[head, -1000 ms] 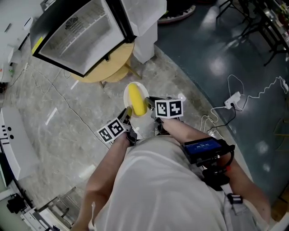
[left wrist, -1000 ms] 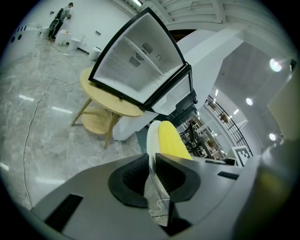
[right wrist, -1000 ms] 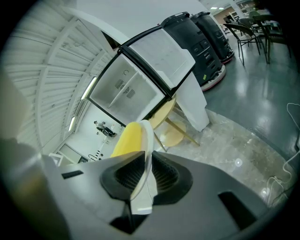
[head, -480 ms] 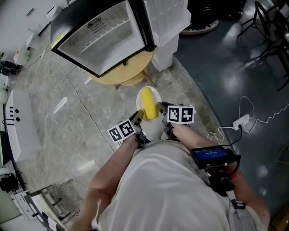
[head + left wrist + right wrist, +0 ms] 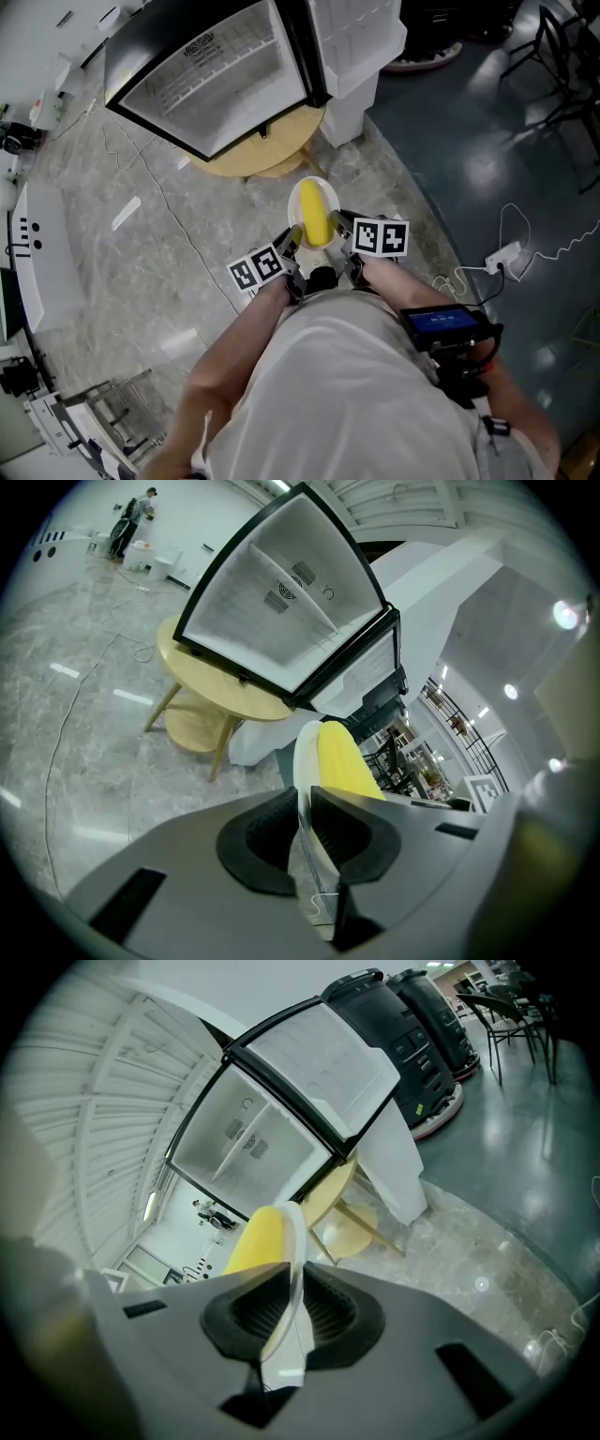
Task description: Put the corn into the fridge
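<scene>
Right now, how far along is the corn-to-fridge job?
Done: the fridge stands open, and the corn lies on a white plate. In hand: the left claw and right claw are each shut on the plate's rim, holding it in the air short of the fridge. Left: carry it over, set the corn inside, release.
</scene>
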